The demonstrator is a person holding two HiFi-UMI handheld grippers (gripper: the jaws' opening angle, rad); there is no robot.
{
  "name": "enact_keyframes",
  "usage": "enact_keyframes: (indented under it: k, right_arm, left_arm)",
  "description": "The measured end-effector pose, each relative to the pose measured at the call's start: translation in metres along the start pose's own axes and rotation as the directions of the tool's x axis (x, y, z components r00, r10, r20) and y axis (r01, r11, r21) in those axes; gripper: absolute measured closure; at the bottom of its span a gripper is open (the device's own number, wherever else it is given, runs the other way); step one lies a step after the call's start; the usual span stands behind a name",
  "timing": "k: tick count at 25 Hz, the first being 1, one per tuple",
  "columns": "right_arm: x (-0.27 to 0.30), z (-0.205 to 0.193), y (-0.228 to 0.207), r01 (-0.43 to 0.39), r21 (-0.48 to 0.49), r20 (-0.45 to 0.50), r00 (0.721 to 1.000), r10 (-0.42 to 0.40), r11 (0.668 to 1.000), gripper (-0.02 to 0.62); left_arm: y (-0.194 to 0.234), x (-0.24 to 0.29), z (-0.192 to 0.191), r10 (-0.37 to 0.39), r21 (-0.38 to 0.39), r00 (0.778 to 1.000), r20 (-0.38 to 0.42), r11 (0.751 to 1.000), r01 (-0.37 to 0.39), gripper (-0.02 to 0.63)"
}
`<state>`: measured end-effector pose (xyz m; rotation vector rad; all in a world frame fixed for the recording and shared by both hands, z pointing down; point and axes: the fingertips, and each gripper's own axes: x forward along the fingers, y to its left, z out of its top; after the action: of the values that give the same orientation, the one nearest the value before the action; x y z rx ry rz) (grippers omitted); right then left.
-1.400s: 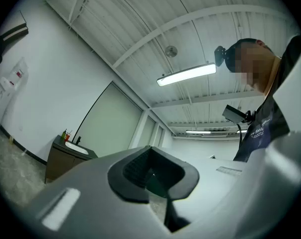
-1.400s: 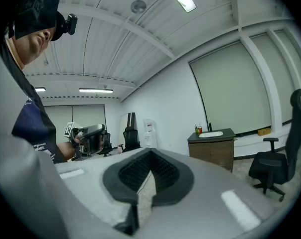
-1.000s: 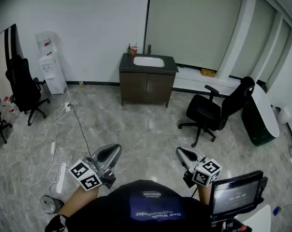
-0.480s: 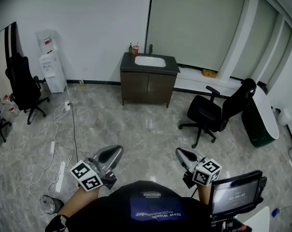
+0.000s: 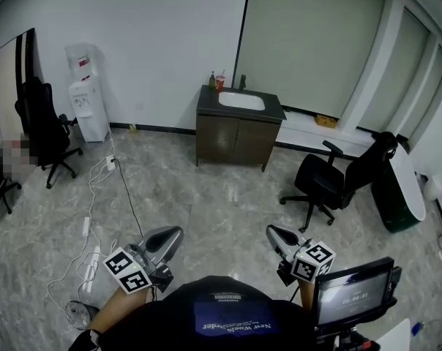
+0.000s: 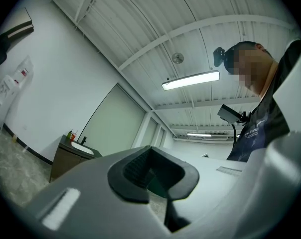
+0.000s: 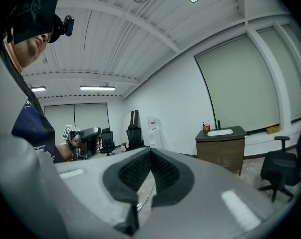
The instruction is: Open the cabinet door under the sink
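Both claws have come forward with the person, and the dark brown wooden sink cabinet now sits further right and lower in the head view than a second ago. It stands well ahead of the claws, across the grey marbled floor, with both its doors closed. The left gripper has its jaws pressed together with nothing between them, and so does the right gripper. A black swivel office chair stands ahead and to the right of the right gripper. A white water dispenser stands far ahead and to the left of the left gripper.
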<state>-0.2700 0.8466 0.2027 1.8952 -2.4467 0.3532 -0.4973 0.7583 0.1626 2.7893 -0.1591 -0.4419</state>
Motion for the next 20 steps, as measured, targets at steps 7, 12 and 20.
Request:
enact_keyframes:
  k: [7, 12, 20]
  right_arm:
    - [0.031, -0.003, 0.004, 0.010, 0.002, -0.020, 1.000, -0.010, 1.000, 0.595]
    - [0.041, -0.009, -0.030, 0.007, 0.031, -0.030, 1.000, -0.007, 1.000, 0.595]
    - [0.068, 0.007, -0.104, -0.087, 0.015, -0.016, 0.996, 0.087, 0.996, 0.595]
  left_arm:
    - [0.033, -0.006, 0.007, -0.012, -0.019, 1.000, -0.006, 1.000, 0.012, 0.606]
    - [0.046, 0.020, -0.007, -0.003, -0.027, 1.000, -0.025, 1.000, 0.002, 0.606]
    - [0.063, 0.088, -0.012, 0.061, 0.025, 0.998, -0.018, 0.998, -0.060, 0.606]
